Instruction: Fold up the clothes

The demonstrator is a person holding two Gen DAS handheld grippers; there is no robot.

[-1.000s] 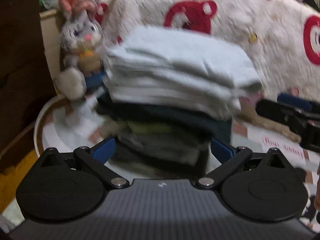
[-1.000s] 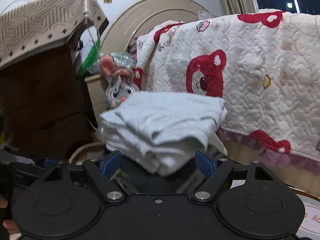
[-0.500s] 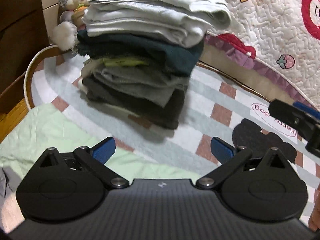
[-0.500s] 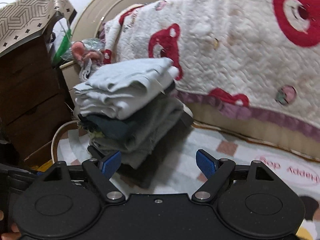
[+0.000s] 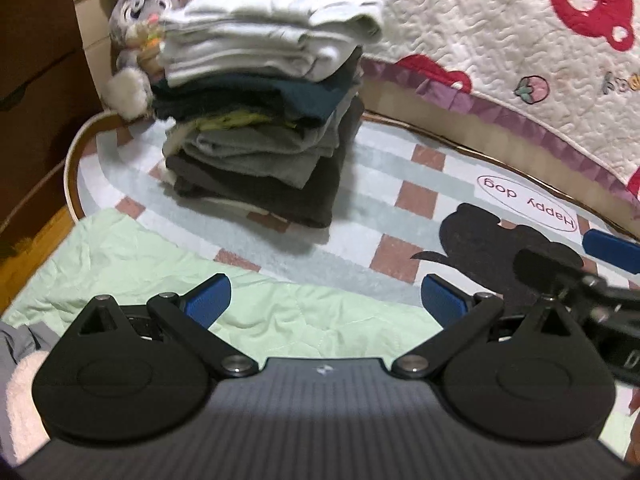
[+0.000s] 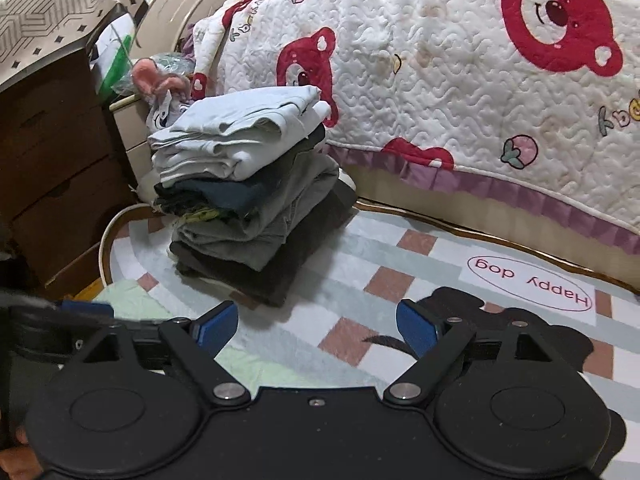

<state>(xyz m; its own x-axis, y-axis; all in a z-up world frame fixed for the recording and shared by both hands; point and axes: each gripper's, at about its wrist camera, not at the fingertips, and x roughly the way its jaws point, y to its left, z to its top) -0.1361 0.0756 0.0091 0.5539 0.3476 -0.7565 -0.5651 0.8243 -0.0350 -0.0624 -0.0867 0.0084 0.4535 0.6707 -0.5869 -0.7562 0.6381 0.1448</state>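
Both of our claws, the left claw point(image 5: 323, 300) and the right claw point(image 6: 317, 326), hung spread wide and empty above the checked pink-and-grey rug point(image 5: 416, 196). Well ahead sat the tall stack of folded clothes point(image 6: 248, 196). Nearest us, the crumpled pale green cloth point(image 5: 168, 272) looked light and limp; we would pinch its edge, near a corner.

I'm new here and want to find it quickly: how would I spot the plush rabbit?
Start at the quilt with red bears, draped over the bed. At its left end a stack of folded clothes stands on the checked rug. The rabbit sits behind that stack: grey, pink-eared, the only toy.
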